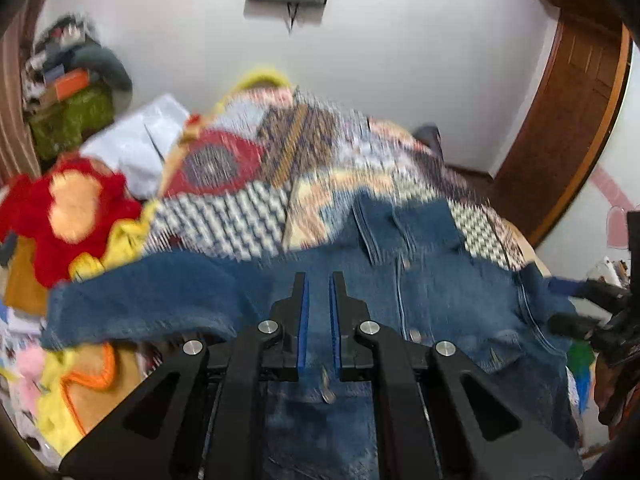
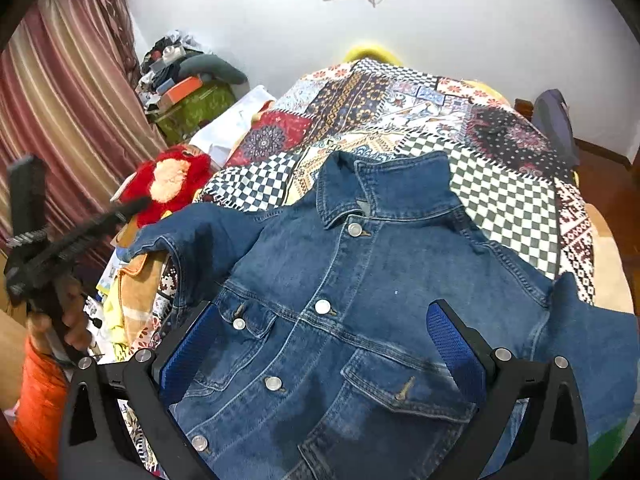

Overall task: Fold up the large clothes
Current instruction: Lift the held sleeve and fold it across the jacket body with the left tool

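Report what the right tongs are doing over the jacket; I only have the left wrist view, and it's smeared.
Observer: The right tongs are wide open above the denim jacket, gripping nothing.
Operator: Give me the jacket's state.
Observer: Front up, buttoned, collar toward the far wall.
Operator: Now the sleeve by the red plush toy.
Observer: Its cuff hangs past the patchwork quilt's edge.
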The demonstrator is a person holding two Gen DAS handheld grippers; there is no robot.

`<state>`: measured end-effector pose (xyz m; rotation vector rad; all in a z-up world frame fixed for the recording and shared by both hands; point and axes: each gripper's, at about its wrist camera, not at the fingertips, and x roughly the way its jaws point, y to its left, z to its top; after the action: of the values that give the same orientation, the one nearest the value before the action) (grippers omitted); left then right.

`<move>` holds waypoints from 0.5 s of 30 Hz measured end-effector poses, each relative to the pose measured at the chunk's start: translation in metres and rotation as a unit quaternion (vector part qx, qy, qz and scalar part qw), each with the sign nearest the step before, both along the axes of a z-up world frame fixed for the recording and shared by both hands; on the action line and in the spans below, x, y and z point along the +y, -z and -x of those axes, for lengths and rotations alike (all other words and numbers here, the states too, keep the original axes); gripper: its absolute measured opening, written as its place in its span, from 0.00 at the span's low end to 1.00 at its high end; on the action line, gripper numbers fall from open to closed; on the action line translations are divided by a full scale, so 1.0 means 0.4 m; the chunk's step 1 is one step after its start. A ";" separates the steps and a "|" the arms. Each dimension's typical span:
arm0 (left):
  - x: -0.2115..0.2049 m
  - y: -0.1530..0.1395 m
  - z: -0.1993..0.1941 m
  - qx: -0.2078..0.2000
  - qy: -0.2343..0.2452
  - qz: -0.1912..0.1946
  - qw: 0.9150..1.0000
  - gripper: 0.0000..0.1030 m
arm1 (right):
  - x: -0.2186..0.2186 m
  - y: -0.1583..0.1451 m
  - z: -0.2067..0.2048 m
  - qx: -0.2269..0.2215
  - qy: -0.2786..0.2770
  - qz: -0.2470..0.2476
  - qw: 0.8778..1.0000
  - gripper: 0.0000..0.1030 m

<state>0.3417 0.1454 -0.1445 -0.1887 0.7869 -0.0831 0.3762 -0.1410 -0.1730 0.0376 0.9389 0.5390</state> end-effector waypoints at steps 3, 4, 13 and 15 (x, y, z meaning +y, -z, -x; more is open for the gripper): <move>0.027 0.043 0.017 0.034 -0.018 0.023 0.999 0.35 | -0.020 -0.001 0.008 0.001 0.002 0.000 1.000 1.00; 0.028 0.049 0.032 0.036 -0.024 0.025 0.999 0.56 | -0.024 0.002 0.008 0.002 0.003 0.002 1.000 1.00; 0.317 0.074 0.114 0.056 -0.143 0.086 0.984 0.79 | -0.027 0.046 -0.023 0.027 0.011 0.004 1.000 1.00; 0.373 0.100 0.119 0.066 -0.154 0.132 0.977 0.79 | -0.016 0.059 -0.031 0.033 0.012 0.004 0.999 1.00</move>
<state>0.2939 0.2948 -0.1846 -0.5705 0.8690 0.1210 0.3887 -0.1476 -0.1965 0.0589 1.0030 0.5133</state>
